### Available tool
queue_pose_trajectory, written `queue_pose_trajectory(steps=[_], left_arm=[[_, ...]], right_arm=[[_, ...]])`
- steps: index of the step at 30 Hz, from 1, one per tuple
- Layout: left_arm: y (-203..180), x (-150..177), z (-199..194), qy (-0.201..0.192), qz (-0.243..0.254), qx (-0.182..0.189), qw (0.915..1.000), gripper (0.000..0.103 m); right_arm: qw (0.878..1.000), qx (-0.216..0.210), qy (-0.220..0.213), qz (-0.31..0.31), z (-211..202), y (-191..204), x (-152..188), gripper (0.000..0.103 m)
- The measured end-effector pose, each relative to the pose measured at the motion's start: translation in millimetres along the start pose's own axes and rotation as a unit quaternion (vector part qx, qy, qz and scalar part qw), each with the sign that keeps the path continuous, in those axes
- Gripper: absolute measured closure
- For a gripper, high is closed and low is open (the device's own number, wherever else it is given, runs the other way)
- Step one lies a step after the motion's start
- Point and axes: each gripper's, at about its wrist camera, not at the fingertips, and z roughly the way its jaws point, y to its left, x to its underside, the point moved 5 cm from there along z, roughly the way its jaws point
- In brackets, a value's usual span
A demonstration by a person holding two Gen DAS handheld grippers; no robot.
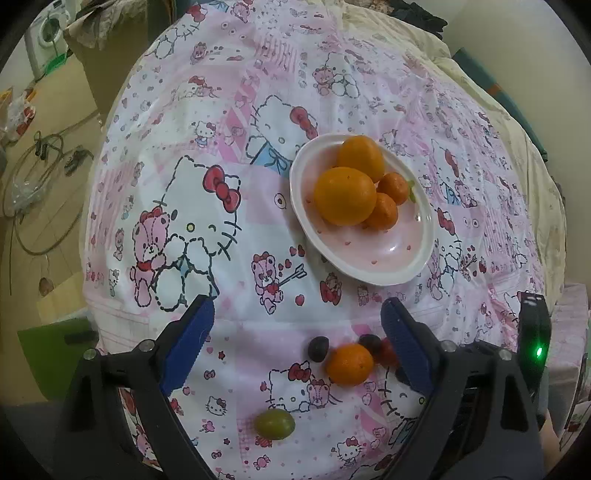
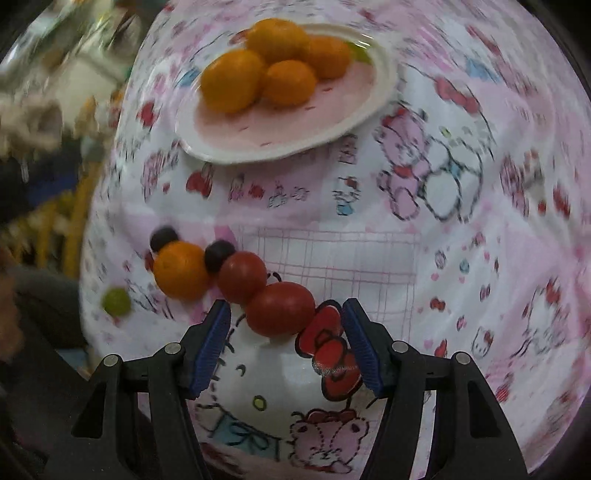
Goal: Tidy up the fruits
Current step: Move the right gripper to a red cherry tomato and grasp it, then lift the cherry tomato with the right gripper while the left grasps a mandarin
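Note:
A pink plate (image 1: 391, 258) on the Hello Kitty cloth holds two oranges (image 1: 345, 195) and two small mandarins (image 1: 382, 212); it also shows in the right wrist view (image 2: 280, 133). On the cloth lie a mandarin (image 1: 350, 363), two dark grapes (image 1: 318, 348), a red tomato (image 1: 388, 352) and a green grape (image 1: 276, 424). My left gripper (image 1: 297, 321) is open above them. My right gripper (image 2: 286, 317) is open, and a red tomato (image 2: 280, 310) sits just past its fingertips, beside a second tomato (image 2: 242, 277), the mandarin (image 2: 181, 271) and the green grape (image 2: 116, 302).
The table edge drops off at the left, with cables (image 1: 40, 177) and a washing machine (image 1: 46, 33) on the floor beyond. A cream blanket (image 1: 491, 110) borders the cloth at the far right. The right wrist view is motion-blurred.

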Motion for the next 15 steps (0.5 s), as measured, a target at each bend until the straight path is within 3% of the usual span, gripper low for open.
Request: queue_pose_trajectory(steps=[7,11,15], left_arm=[[1,1,0,0.002,-0.003,-0.002,1.0,0.013],[1,1,0,0.003,-0.001,-0.002,1.0,0.013],[-1,1,2,0.005,0.002,-0.003,1.0,0.013]], right_arm=[[0.998,0.038,-0.004,-0.054,6,11,1,0.048],[0.997,0.044,-0.005,-0.068,8,15,1,0.061],[0.997,0.038,-0.008,-0.065,8,17,-2,0.062]])
